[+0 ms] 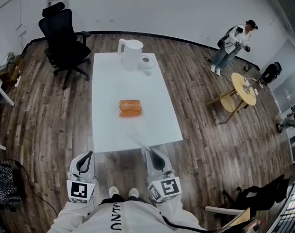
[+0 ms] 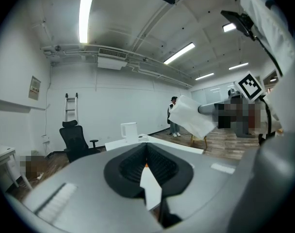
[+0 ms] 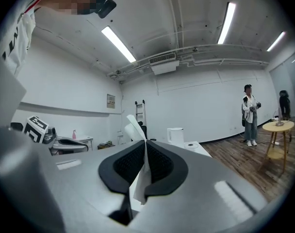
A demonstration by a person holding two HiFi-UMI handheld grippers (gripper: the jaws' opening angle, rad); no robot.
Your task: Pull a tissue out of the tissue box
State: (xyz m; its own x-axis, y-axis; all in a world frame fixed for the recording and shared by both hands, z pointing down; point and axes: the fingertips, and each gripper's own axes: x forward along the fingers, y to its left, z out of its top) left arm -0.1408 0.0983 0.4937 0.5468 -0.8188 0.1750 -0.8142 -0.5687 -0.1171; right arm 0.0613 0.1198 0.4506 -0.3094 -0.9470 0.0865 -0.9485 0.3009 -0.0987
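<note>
An orange tissue box (image 1: 130, 108) lies in the middle of the white table (image 1: 113, 130). My right gripper (image 1: 151, 153) hovers just off the table's near edge, shut on a white tissue (image 1: 139, 142). In the right gripper view the tissue (image 3: 133, 124) is pinched between the black pads (image 3: 159, 165) and sticks out above and below them. In the left gripper view the same tissue (image 2: 192, 116) hangs in the air at the right, clear of the box. My left gripper (image 1: 89, 155) is beside it at the left, its pads (image 2: 130, 166) together with nothing in them.
A white kettle (image 1: 132, 55) and its round base (image 1: 147, 62) stand at the table's far end. A black office chair (image 1: 65, 40) is at the far left. A person (image 1: 232, 45) stands far right by a round yellow side table (image 1: 243, 89). My feet (image 1: 123, 192) are below the near edge.
</note>
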